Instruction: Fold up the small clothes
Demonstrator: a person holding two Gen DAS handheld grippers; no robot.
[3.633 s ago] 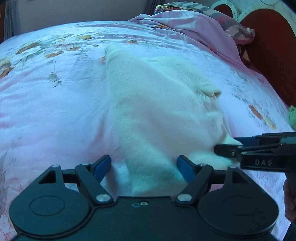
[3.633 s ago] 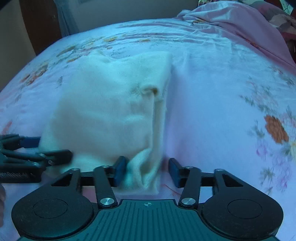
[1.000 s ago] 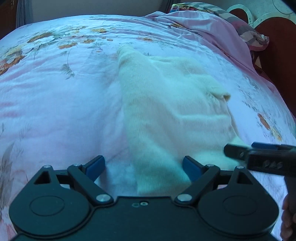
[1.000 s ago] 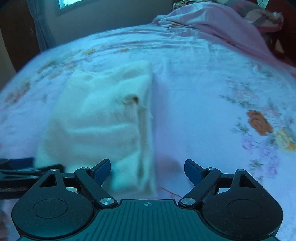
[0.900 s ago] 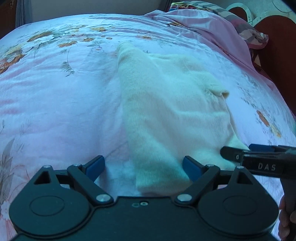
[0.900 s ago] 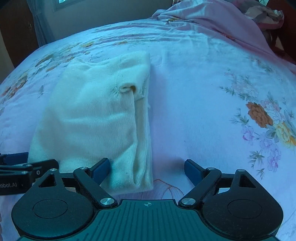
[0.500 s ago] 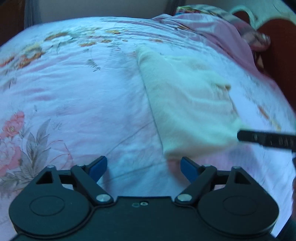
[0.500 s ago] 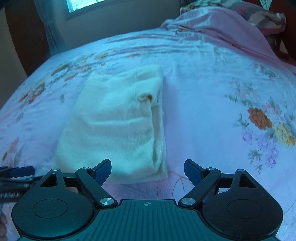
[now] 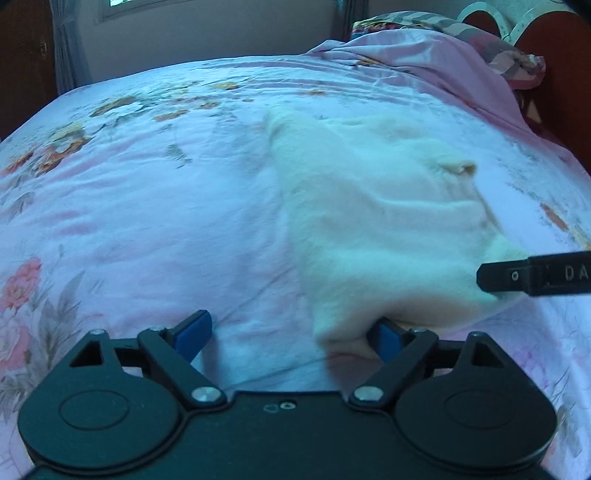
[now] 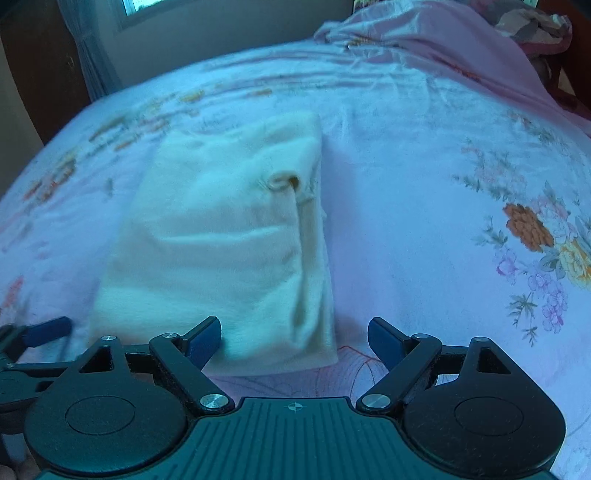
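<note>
A cream knitted garment (image 9: 376, 225) lies folded into a rough rectangle on the pink floral bedsheet (image 9: 147, 206). My left gripper (image 9: 291, 336) is open; the garment's near left corner lies between its jaws, against the right blue pad (image 9: 384, 339). In the right wrist view the garment (image 10: 229, 243) has a folded strip along its right side. My right gripper (image 10: 295, 338) is open around the garment's near right corner. The right gripper's black finger shows at the right edge of the left wrist view (image 9: 532, 275).
A bunched pink blanket (image 9: 424, 62) and a patterned pillow (image 9: 517, 62) lie at the head of the bed, by a dark red headboard (image 9: 565, 74). A wall, curtain and window (image 10: 140, 7) stand beyond the far edge. Open sheet extends to the left and right of the garment.
Both grippers let go of the garment's near edge, opened and drew back. Over the last half second they have moved forward again, so the near corners lie between their open jaws.
</note>
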